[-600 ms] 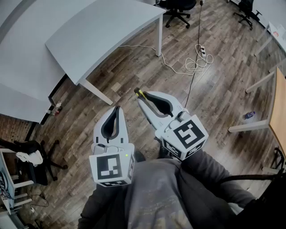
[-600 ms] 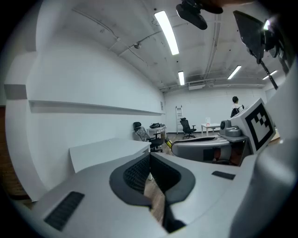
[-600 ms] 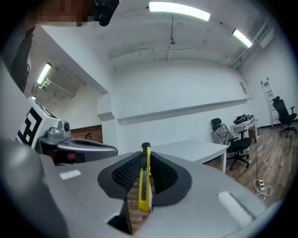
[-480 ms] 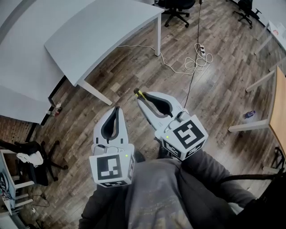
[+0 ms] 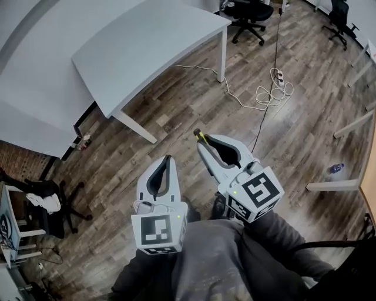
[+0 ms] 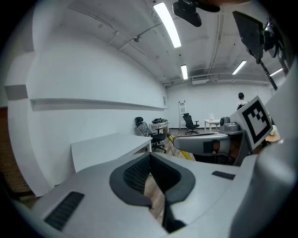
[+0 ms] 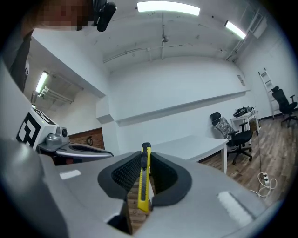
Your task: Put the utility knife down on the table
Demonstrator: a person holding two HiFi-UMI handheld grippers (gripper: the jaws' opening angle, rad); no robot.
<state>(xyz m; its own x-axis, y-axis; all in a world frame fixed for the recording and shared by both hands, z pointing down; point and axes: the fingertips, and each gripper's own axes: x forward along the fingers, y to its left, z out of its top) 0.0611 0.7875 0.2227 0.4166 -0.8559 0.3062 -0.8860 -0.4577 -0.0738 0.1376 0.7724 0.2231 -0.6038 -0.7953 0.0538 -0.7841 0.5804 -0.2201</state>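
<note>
A yellow utility knife (image 7: pixel 145 179) with a black slider sits clamped between the jaws of my right gripper (image 7: pixel 146 160), its tip sticking out past them. In the head view the knife's tip (image 5: pixel 200 136) pokes from the right gripper (image 5: pixel 203 141), held over the wooden floor. My left gripper (image 5: pixel 167 160) is shut with nothing in it, just left of the right one. In the left gripper view the left gripper (image 6: pixel 150 158) has its jaws together. The grey table (image 5: pixel 147 47) lies ahead and to the left, apart from both grippers.
A second grey tabletop (image 5: pixel 35 70) runs along the far left. Office chairs (image 5: pixel 251 13) stand beyond the table. A white cable and power strip (image 5: pixel 270 91) lie on the floor to the right. A dark chair (image 5: pixel 44 203) stands at the near left.
The view has shifted: both grippers and the table sit lower and further right in the frame. The knife stays clamped in the right gripper.
</note>
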